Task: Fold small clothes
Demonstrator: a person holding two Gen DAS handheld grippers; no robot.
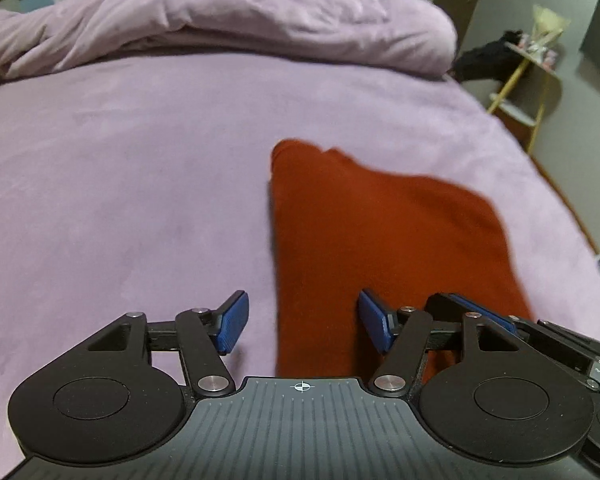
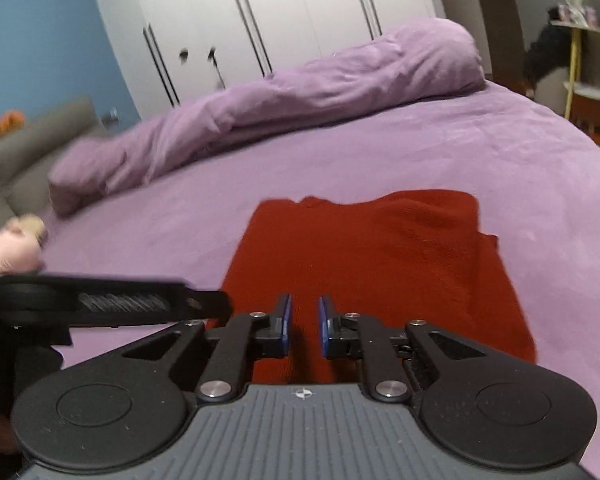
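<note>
The red garment (image 2: 372, 276) lies flat and folded on the purple bed cover (image 1: 120, 184), toward the bed's right side. A bunched purple duvet (image 1: 228, 24) runs along the far edge of the bed. Beyond the right edge stands a yellow-legged side table (image 1: 528, 76) with a dark item beside it; white wardrobe doors (image 2: 260, 12) lie behind the duvet.

The left gripper (image 1: 302, 322) is wide open and holds nothing, positioned at the garment's left edge. The right gripper (image 2: 303, 326) is nearly closed, with a narrow gap between its pads; it hovers above the garment's near edge, gripping nothing. The two grippers sit just beside each other. Bare cover extends to the left of the garment.
</note>
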